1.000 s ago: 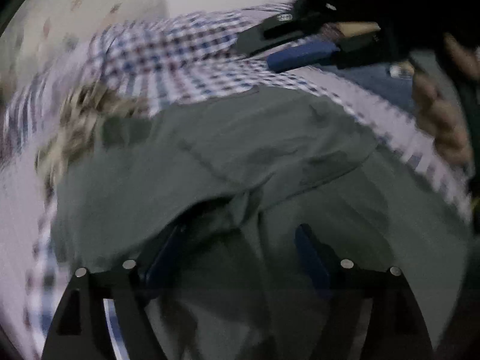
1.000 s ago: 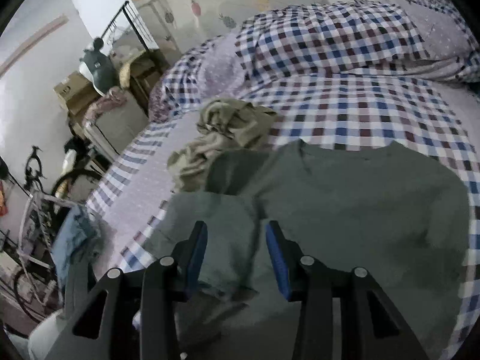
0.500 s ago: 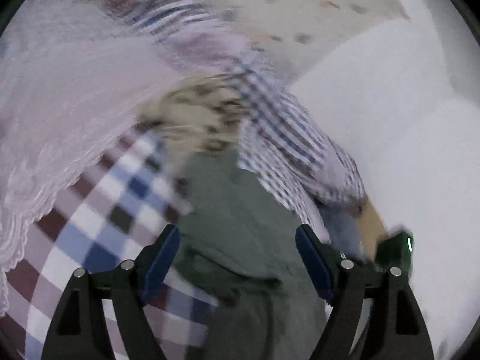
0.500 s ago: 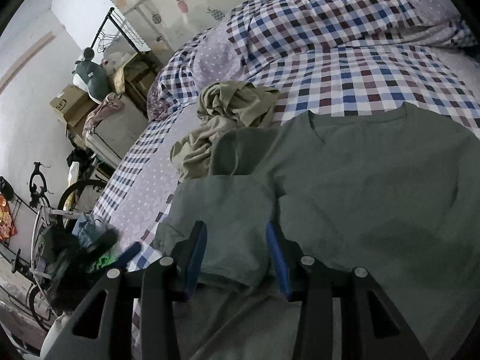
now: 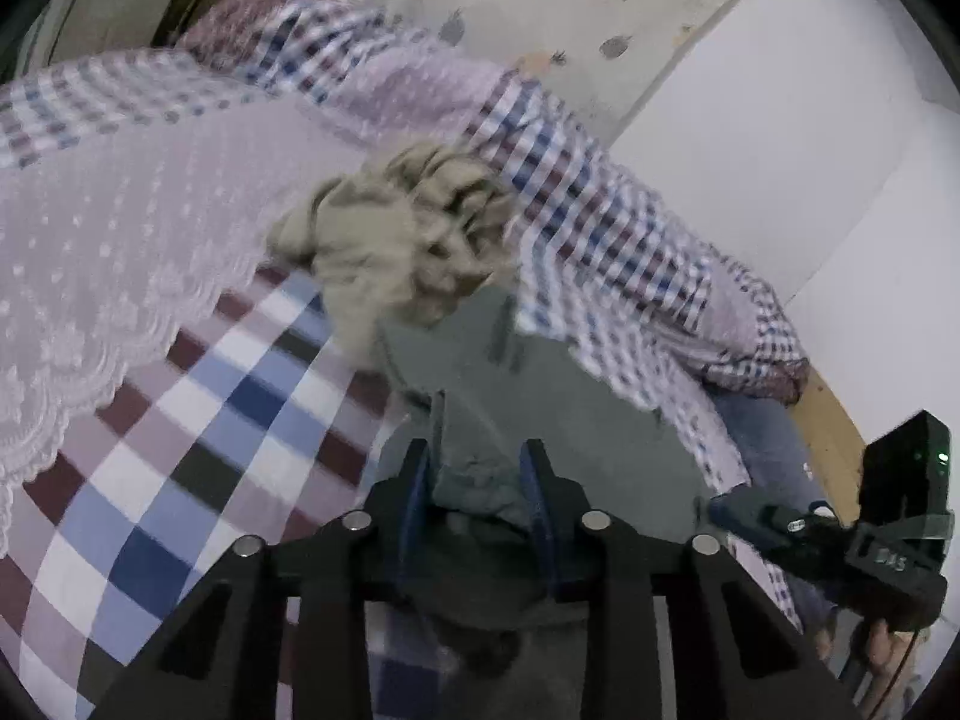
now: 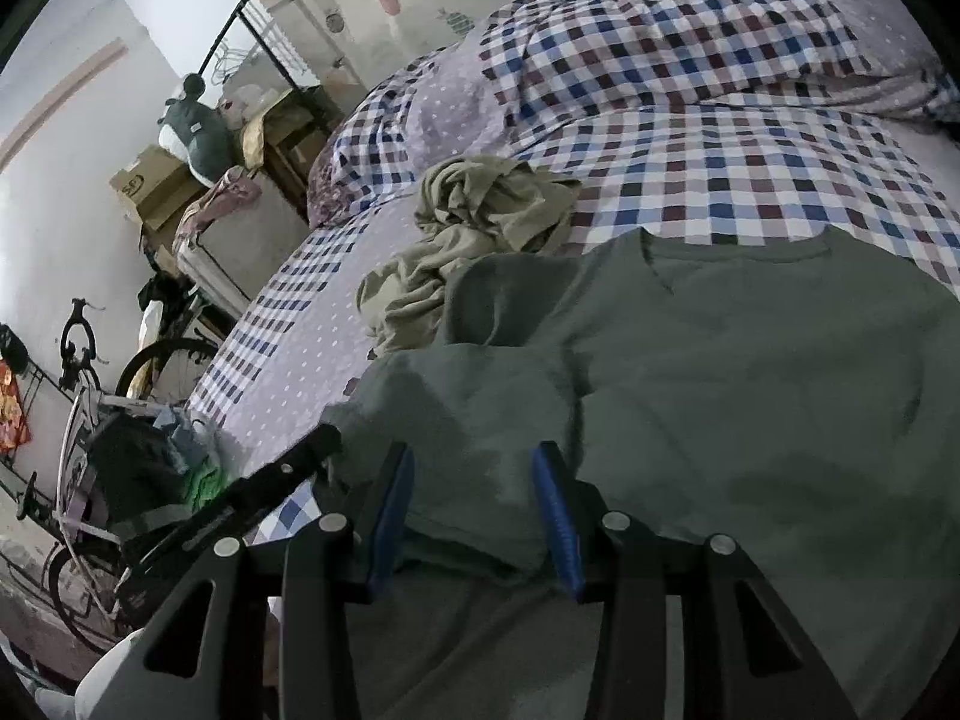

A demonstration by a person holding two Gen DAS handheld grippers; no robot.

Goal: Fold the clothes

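Your left gripper has swung round and closed on the grey-green shirt, spread on the near checked bed. Right gripper straddles the folded sleeve, jaws apart; pull the hem taut.

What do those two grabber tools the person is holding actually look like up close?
Both look alike. The left gripper and right gripper are black plastic frames with triangular cut-outs and round silver screw heads. Their jaws carry blue pads. In the left wrist view the right one also shows a black box with a small green light on top.
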